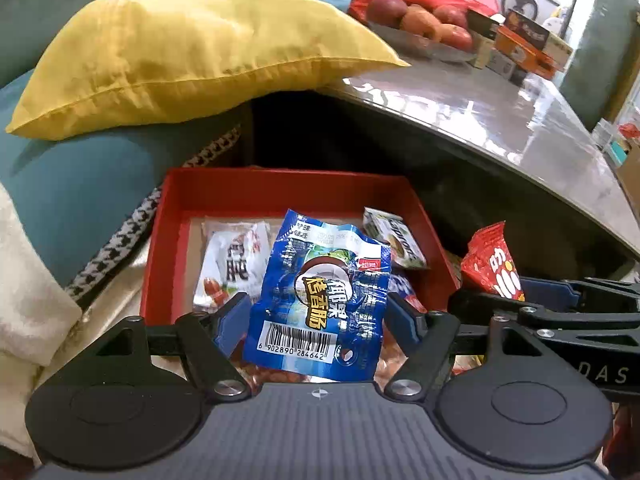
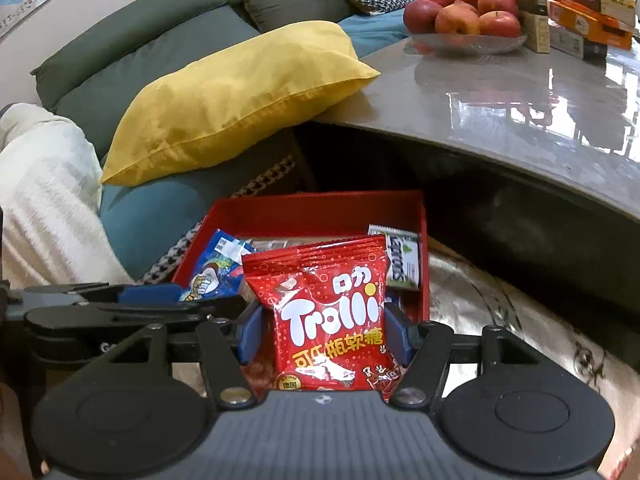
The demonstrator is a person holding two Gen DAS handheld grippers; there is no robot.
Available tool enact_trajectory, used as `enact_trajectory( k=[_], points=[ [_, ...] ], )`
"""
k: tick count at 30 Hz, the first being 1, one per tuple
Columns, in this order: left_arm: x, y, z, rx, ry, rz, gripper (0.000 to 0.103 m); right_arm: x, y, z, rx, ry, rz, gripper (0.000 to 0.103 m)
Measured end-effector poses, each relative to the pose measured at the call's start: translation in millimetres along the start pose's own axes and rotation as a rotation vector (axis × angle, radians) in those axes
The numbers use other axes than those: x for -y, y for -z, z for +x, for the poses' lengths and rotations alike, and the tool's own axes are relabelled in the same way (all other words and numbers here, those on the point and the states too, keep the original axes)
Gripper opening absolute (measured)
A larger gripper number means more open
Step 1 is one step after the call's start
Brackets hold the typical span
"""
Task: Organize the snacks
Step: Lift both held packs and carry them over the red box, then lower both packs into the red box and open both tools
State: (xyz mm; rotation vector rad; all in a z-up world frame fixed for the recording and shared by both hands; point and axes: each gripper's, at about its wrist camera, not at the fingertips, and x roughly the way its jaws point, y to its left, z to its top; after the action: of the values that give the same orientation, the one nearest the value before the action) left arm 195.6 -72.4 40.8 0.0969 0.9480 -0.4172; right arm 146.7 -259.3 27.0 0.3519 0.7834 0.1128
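Between the left tongs [image 1: 318, 318], blue packet [image 1: 320, 296]

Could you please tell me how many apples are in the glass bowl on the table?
4 visible in the bowl: a dark one at the left, one in front, one at the right and one behind. More may be hidden.

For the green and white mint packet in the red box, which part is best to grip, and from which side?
Grip the mint packet across its narrow width, near the upper end, coming from above. It leans against the red box wall at the right, so that side is blocked; its long flat faces look free to pinch.
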Motion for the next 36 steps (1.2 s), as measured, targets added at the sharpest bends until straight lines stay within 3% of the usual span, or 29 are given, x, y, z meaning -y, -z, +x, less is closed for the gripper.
enact_trajectory(
  k=[20,36],
  points=[
    [-7.5,-25.8,69.8,-0.058,-0.131,-0.011,0.079,28.1,-30.5,78.1,-0.068,0.022,0.063,0.057],
    [-7.5,-28.8,75.4,-0.058,-0.157,-0.006,0.081,36.2,-32.7,98.3,-0.106,0.045,0.079,0.059]
  ],
)
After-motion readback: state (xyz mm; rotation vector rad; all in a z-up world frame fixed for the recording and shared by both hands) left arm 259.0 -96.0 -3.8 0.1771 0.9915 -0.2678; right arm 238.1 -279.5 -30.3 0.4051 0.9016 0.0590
